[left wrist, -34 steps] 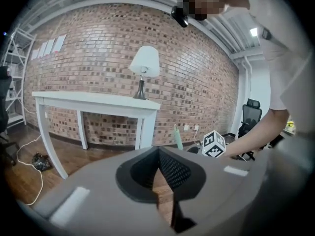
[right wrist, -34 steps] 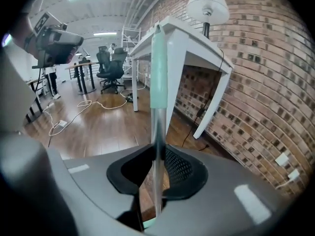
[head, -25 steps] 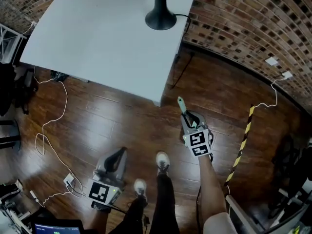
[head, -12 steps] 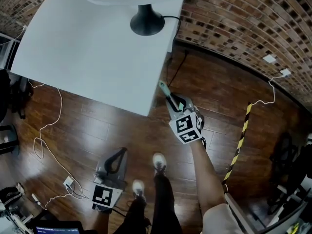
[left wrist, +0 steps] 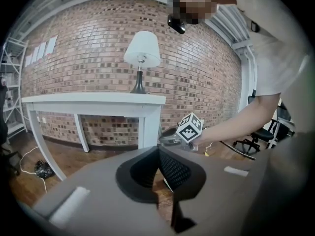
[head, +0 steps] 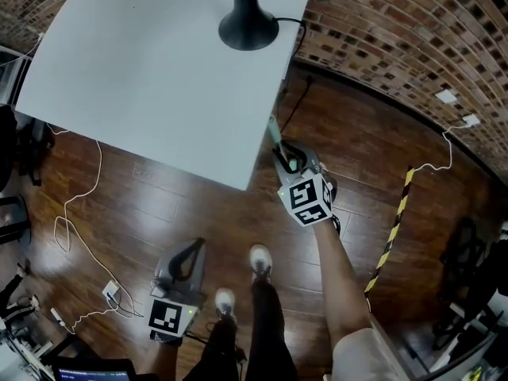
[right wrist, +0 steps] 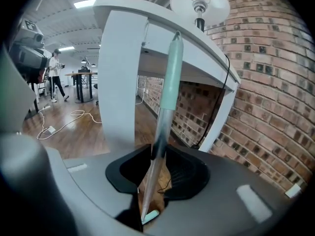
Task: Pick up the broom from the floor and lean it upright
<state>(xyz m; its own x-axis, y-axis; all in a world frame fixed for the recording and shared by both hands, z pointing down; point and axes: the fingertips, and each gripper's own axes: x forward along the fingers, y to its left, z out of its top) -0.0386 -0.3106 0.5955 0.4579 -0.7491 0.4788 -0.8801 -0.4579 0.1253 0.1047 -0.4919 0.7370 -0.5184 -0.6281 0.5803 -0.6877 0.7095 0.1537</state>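
White tabletop [head: 143,78] fills the upper left; the broom [right wrist: 166,97] stands near upright beside the table leg [right wrist: 115,82], teal top end at the tabletop's edge. Right gripper [right wrist: 158,154] has the thin shaft between its jaws, which have just been opening and now look loose round it; left gripper [left wrist: 158,151] is low, jaws together on nothing. Broom looks light, stiff, smooth shaft likely slippery and may slide along the edge, best held below the teal grip

The person is wearing dark, close-fitting trousers [head: 266,324], white shoes [head: 263,262] and a pale short-sleeved top [head: 357,359], leaving the forearm bare.
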